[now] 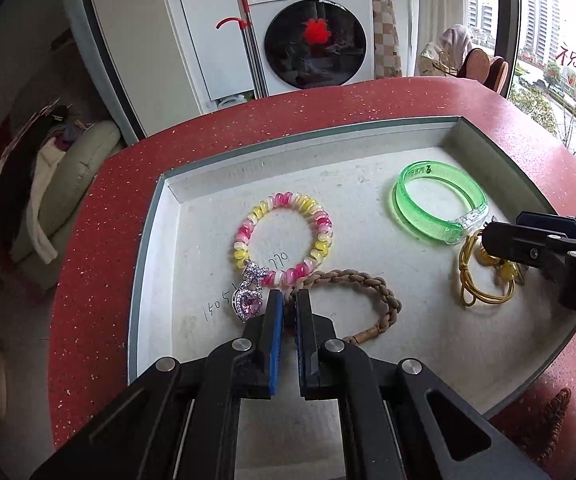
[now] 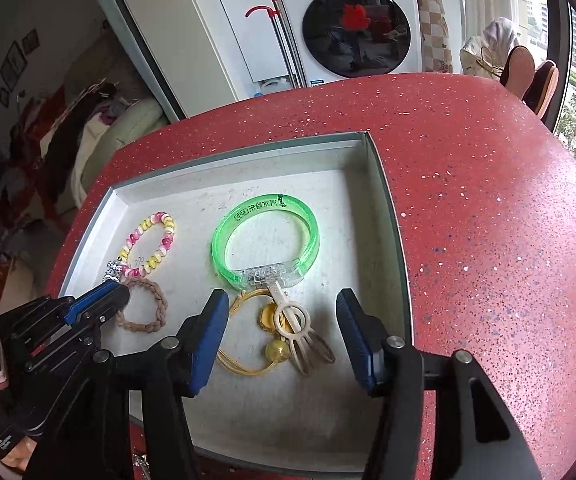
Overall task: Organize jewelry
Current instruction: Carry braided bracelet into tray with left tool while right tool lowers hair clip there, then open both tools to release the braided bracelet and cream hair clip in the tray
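Observation:
A shallow white tray (image 1: 156, 248) (image 2: 385, 208) sits on the red speckled table (image 2: 487, 220). In it lie a green translucent bangle (image 1: 439, 204) (image 2: 266, 236), a pink-and-yellow bead bracelet (image 1: 284, 236) (image 2: 152, 244) with a heart pendant (image 1: 250, 300), and a brown braided bracelet (image 1: 367, 280) (image 2: 144, 304). My left gripper (image 1: 288, 300) (image 2: 122, 294) is shut on the braided bracelet's near end, low over the tray floor. My right gripper (image 2: 284, 304) (image 1: 491, 236) stands open astride a yellow cord with a bead (image 2: 276, 350) (image 1: 483, 280) and a cream clip (image 2: 299, 328); its pads touch neither.
The table's rounded edge lies just beyond the tray on the left and far sides. A washing machine (image 1: 315, 36) and a cupboard stand behind. A brown bead string (image 1: 555, 412) lies on the table near the tray's right corner. A window runs along the right.

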A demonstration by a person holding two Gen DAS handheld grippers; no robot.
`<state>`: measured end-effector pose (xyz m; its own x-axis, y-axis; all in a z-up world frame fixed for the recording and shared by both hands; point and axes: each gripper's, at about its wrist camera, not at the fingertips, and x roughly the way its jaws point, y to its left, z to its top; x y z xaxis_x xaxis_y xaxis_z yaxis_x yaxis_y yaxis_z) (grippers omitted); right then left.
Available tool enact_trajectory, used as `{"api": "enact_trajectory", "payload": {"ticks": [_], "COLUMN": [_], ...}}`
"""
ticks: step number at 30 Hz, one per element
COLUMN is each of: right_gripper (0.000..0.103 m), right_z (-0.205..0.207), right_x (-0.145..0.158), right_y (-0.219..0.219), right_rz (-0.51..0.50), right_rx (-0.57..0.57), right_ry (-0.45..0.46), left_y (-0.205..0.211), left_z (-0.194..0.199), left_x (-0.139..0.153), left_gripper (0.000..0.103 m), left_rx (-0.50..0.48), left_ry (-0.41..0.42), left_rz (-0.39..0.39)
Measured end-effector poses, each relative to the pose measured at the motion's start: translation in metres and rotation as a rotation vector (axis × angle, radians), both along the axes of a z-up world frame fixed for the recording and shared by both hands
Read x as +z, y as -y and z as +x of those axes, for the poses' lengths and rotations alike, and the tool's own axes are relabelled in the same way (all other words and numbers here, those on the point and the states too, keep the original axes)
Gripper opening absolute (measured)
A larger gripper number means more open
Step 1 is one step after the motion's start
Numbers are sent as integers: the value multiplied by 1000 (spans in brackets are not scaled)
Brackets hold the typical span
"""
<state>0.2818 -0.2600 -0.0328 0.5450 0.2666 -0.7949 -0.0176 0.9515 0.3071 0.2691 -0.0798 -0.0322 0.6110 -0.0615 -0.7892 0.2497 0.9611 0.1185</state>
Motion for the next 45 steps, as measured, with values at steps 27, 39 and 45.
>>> {"api": "enact_trajectory", "payload": {"ticks": [27,39,45], "right_gripper": [71,80,103], "right_z": [-43,-62,-84], "right_x": [33,39,54], "right_y": [-2,3,4], "right_rz": [76,105,102], "right_rx": [-31,-48,-62], "right_ry": [82,99,194], "left_y": [-6,-6,-11], "left_z": [-2,-3,-17], "left_x": [9,21,38], "left_gripper": [25,103,103], "left_rx": [13,17,23], "left_ry": [8,58,95], "left_rz": [-54,-65,-91]}}
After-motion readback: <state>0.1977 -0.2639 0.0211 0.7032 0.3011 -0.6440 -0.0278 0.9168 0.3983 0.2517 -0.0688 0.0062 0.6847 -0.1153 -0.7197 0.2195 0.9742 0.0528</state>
